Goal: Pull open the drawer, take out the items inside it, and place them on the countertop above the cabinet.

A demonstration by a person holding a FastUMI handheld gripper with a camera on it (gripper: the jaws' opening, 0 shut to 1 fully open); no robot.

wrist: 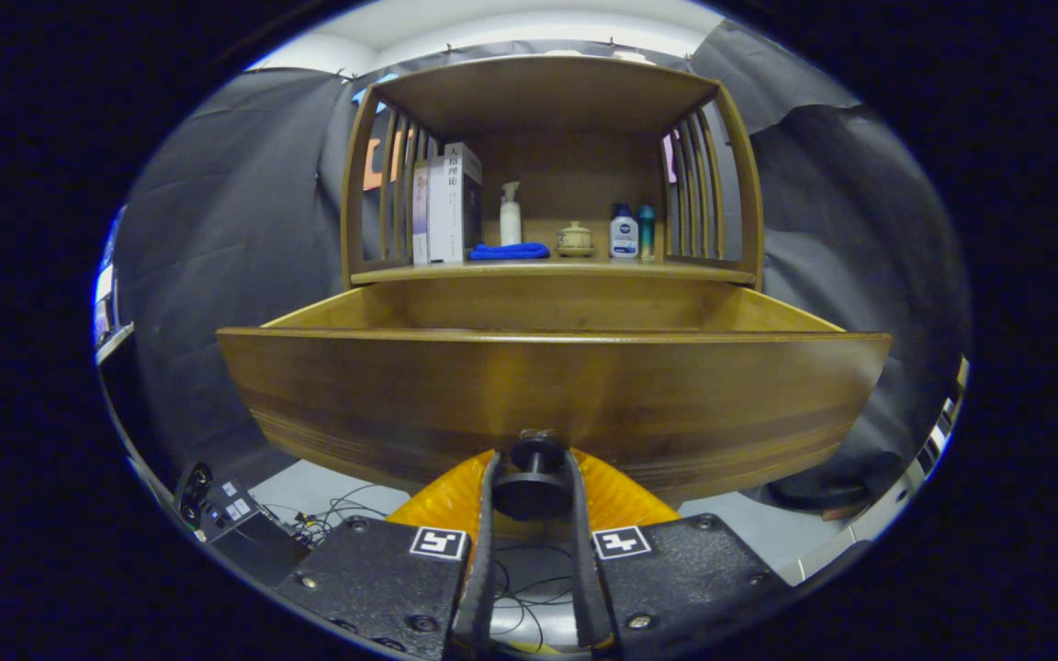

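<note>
My gripper (534,477) clamps the drawer knob (534,482) — the drawer (547,395) stands pulled out; its contents, hidden from me, are not yet on the counter (676,273).

The drawer (547,395) is seen pulled out from the cabinet, its front panel just ahead of the tongs (534,487), and its knob (532,477) is clamped between the two fingers. Above and behind the drawer lies the tabletop (552,272) (roofed by a shelf on slatted sides). On it, from left to right, are stood books (446,204), a folded cloth (509,251) with a spray bottle (511,213) behind it, a lidded jar (574,239), and two bottles (624,230) side by side. Cables (327,523) are strewn on the floor below the drawer.
</note>
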